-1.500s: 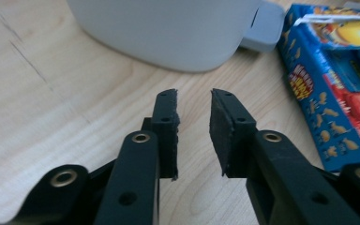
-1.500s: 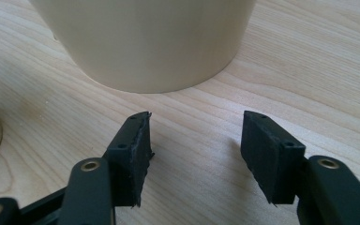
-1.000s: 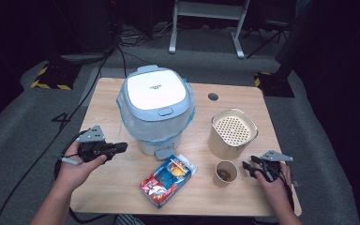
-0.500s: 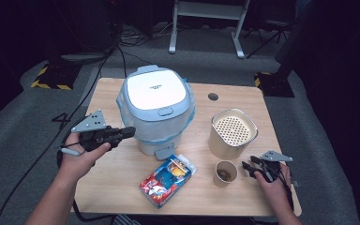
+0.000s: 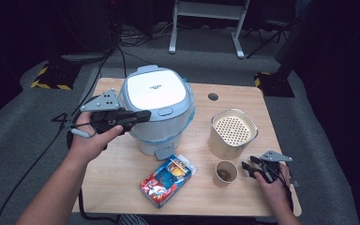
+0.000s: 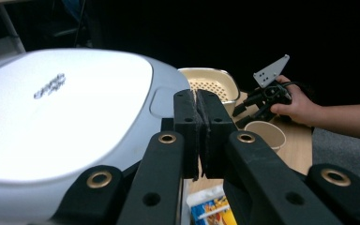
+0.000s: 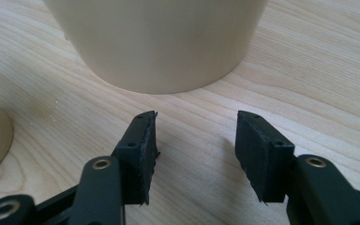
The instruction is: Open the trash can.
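Light wood table (image 5: pixel 122 187) w/ cable hole, on grey carpet; dark room, metal stand behind. Cooker (image 5: pixel 157 108) sits mid-table; lid logo too small to read. Snack pack (image 5: pixel 168 179) print unreadable. Left gripper (image 5: pixel 143 115) at cooker's lid edge, jaws together, empty. Right gripper (image 5: pixel 247 167) low on table betw. cup (image 5: pixel 226 172) and pot (image 5: pixel 233 133), jaws apart, empty.

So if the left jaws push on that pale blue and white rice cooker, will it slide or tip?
The pale blue and white rice cooker looks broad and squat on the wooden table, so tipping seems unlikely. It is probably heavy enough to resist a light push. Its smooth, glossy lid may let the jaws slip.
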Demonstrator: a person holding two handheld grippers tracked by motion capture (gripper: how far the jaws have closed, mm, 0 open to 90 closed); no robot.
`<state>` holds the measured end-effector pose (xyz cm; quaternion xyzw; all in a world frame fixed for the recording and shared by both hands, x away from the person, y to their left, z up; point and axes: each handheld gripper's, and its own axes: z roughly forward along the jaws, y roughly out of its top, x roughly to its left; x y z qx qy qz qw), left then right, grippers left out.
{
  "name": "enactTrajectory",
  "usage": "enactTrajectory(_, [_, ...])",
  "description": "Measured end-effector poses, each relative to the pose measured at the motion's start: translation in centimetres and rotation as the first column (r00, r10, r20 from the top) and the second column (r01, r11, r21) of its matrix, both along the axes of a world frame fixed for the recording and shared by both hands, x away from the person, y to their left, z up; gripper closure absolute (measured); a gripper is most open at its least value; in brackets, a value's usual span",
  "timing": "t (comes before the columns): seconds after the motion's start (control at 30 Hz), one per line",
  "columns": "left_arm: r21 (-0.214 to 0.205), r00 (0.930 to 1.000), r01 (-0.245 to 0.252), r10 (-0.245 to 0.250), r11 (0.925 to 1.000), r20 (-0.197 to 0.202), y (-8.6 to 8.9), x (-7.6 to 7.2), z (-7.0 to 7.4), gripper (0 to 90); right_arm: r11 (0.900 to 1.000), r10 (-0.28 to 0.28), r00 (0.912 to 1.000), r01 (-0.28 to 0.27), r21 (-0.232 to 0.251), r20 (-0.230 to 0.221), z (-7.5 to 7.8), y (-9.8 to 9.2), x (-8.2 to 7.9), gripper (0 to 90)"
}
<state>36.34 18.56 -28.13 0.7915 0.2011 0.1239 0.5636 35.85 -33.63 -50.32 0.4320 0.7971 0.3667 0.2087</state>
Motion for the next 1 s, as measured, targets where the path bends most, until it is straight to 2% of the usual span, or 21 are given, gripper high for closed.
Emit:
enactTrajectory(0.17, [-0.007,1.0000,0.006,-0.006,1.0000,-0.002,-1.0,0.9,0.7,88.1,1.0000,0.000,1.0000,0.000,0.000,-0.001,0.0,0.0,0.0,49.1])
enactTrajectory(0.3, [-0.030,0.9999,0.007,-0.007,0.9995,-0.011,-1.7,1.6,1.1,88.8,1.0000,0.001,1.0000,-0.001,0.003,-0.001,0.0,0.0,0.0,49.0])
enactTrajectory(0.4, [-0.079,0.9989,-0.026,0.023,0.9966,-0.042,-2.2,2.1,1.2,88.3,1.0000,0.002,1.0000,-0.002,0.004,-0.002,0.0,0.0,0.1,48.5])
enactTrajectory(0.53, [-0.112,0.9974,-0.052,0.046,0.9923,-0.054,-2.7,2.7,0.9,88.2,1.0000,0.008,0.9999,-0.008,0.006,-0.008,0.0,0.0,0.1,46.8])
enactTrajectory(0.57, [-0.112,0.9967,-0.074,0.070,0.9910,-0.042,-2.9,3.1,0.6,86.5,0.9999,0.009,0.9999,-0.009,0.006,-0.008,0.0,0.0,0.1,46.6])
enactTrajectory(0.6, [-0.111,0.9962,-0.083,0.079,0.9904,-0.036,-2.9,3.2,0.5,82.4,0.9999,0.009,0.9999,-0.009,0.005,-0.007,0.0,0.0,0.1,46.2])
enactTrajectory(0.63, [-0.112,0.9960,-0.087,0.084,0.9899,-0.030,-3.0,3.4,0.3,82.1,0.9999,0.010,0.9999,-0.010,0.005,-0.007,0.0,0.0,0.1,45.7])
enactTrajectory(0.7, [-0.141,0.9957,-0.082,0.076,0.9865,-0.053,-3.1,3.9,-0.3,85.4,0.9998,0.017,0.9998,-0.017,0.004,-0.007,0.0,0.0,0.1,43.9])
enactTrajectory(0.73, [-0.123,0.9955,-0.081,0.075,0.9891,-0.058,-3.4,4.1,-0.7,85.8,0.9998,0.017,0.9998,-0.017,0.004,-0.007,0.0,0.0,0.1,43.9])
enactTrajectory(0.87, [-0.100,0.9952,-0.081,0.074,0.9918,-0.064,-3.8,4.3,-1.2,88.5,0.9998,0.017,0.9998,-0.017,0.004,-0.007,0.0,0.0,0.1,43.8])
enactTrajectory(0.93, [-0.110,0.9951,-0.063,0.054,0.9920,-0.083,-4.0,4.4,-1.5,89.8,0.9999,0.017,0.9998,-0.017,0.003,-0.007,0.0,0.0,0.1,43.6])
enactTrajectory(1.0, [-0.113,0.9956,-0.049,0.039,0.9924,-0.085,-4.2,4.4,-1.6,89.9,0.9999,0.016,0.9999,-0.016,0.003,-0.006,0.0,0.0,0.1,43.4])
